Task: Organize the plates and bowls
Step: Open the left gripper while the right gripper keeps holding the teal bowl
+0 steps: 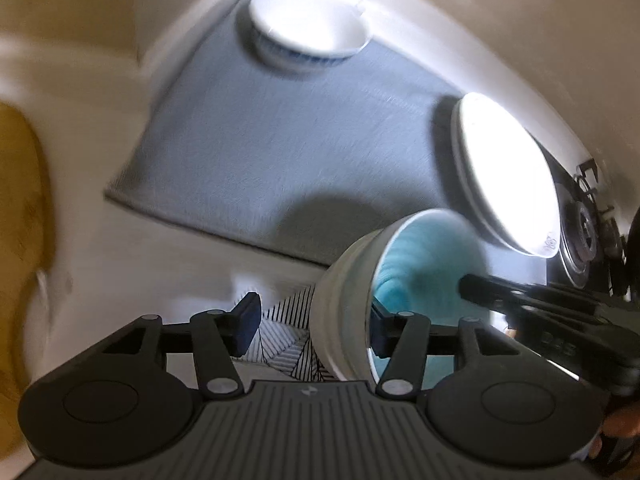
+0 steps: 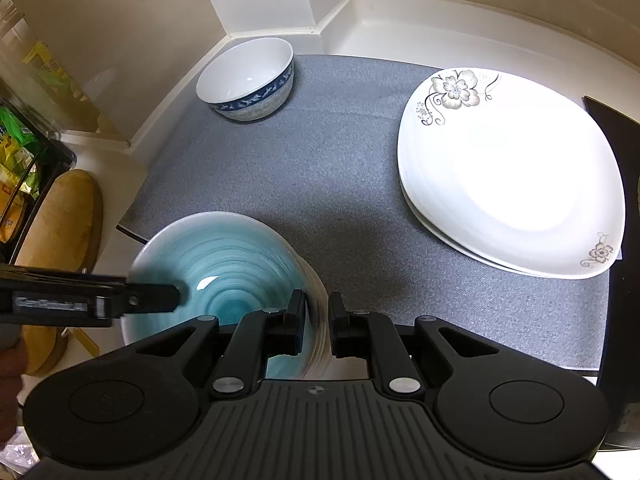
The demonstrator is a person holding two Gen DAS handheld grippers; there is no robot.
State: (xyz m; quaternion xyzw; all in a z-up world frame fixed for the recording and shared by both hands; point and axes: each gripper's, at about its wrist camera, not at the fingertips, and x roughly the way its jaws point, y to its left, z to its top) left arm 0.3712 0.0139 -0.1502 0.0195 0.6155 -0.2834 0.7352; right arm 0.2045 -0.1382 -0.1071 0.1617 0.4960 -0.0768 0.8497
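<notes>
A bowl with a teal inside and ribbed white outside (image 2: 224, 264) is held at the near edge of the grey mat (image 2: 328, 168). My right gripper (image 2: 317, 322) is shut on its rim, one finger inside and one outside. My left gripper (image 1: 312, 322) is open, with the bowl's (image 1: 360, 296) wall between its fingers; one finger (image 2: 152, 300) reaches inside the bowl. A white bowl with a blue patterned band (image 2: 248, 78) stands at the mat's far left corner. Stacked white flowered plates (image 2: 508, 172) lie at the mat's right.
The mat lies on a cream counter (image 2: 400, 28) closed by walls at the back. A wooden board (image 2: 60, 216) and a rack with packets (image 2: 16, 152) are at the left. A black stove (image 1: 588, 232) borders the right. A striped cloth (image 1: 288, 340) lies under the bowl.
</notes>
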